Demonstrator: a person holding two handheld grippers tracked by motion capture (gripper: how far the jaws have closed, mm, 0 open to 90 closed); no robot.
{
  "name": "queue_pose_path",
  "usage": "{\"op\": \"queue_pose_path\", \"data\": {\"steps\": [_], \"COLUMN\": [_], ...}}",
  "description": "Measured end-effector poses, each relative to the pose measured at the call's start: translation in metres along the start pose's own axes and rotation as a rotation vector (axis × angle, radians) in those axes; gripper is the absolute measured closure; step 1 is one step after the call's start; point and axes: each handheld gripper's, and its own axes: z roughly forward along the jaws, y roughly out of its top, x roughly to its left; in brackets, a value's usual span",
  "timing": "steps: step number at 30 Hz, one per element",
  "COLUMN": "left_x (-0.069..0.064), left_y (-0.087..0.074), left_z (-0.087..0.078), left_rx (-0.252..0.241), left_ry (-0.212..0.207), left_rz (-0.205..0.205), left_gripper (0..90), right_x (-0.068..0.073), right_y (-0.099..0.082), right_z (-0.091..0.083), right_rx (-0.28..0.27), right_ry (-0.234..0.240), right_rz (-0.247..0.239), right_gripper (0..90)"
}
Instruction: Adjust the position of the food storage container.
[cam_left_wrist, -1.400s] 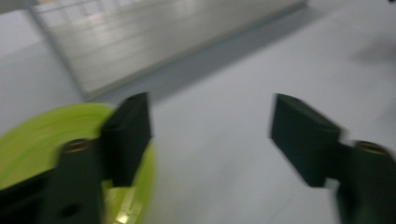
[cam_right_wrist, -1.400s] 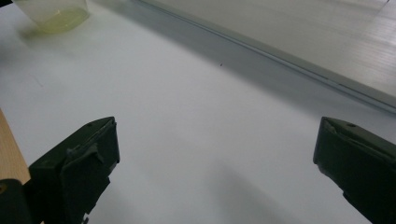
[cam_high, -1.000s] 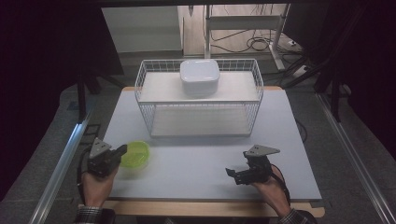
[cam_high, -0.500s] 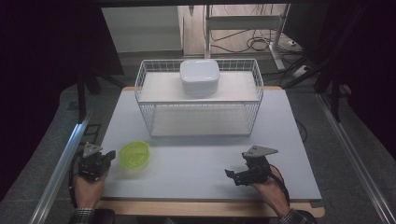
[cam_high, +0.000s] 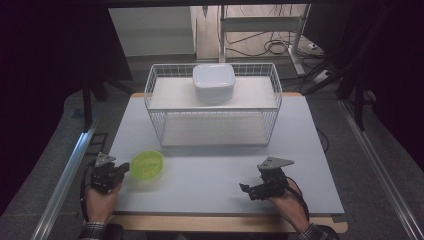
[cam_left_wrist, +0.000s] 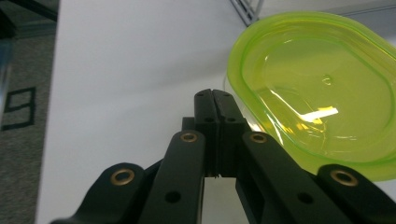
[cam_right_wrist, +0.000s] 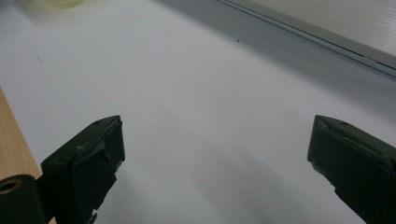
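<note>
A translucent lime-green bowl (cam_high: 147, 165) sits on the white table mat near the front left. My left gripper (cam_high: 125, 169) lies just left of it, shut with nothing between its jaws. In the left gripper view the closed fingertips (cam_left_wrist: 212, 93) point past the bowl's (cam_left_wrist: 322, 88) near rim, close to it but not holding it. My right gripper (cam_high: 245, 189) rests low at the front right, pointing left. It is open, and bare mat shows between its jaws (cam_right_wrist: 215, 140). A blurred piece of the bowl (cam_right_wrist: 60, 2) appears at that view's top left.
A white wire rack (cam_high: 212, 115) stands at the middle back of the mat, with a white lidded container (cam_high: 214, 81) on its upper shelf. A metal rail (cam_high: 65, 175) runs along the table's left side. The wooden table edge (cam_high: 225, 222) lies along the front.
My left gripper has sunk a little and drawn back toward the front left, staying shut beside the bowl. The right gripper and the bowl have not moved.
</note>
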Motion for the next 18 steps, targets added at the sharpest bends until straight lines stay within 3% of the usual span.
{"op": "queue_pose_path", "data": {"steps": [7,13,18], "left_x": [-0.002,-0.001,-0.004], "left_y": [-0.001,-0.005,-0.005], "left_z": [0.01,0.018,0.023], "left_rx": [0.041,0.065,0.072], "left_ry": [-0.035,-0.11,-0.152], "left_rz": [-0.004,-0.028,-0.016], "left_gripper": [89.8,89.8,89.9], "right_x": [0.0,0.001,0.002], "right_y": [0.0,0.0,0.0], "right_z": [0.001,0.001,0.002], "right_rx": [0.004,0.009,0.012], "right_ry": [0.003,0.004,0.006], "right_rz": [-0.004,-0.005,-0.01], "right_gripper": [4.3,4.4,4.5]}}
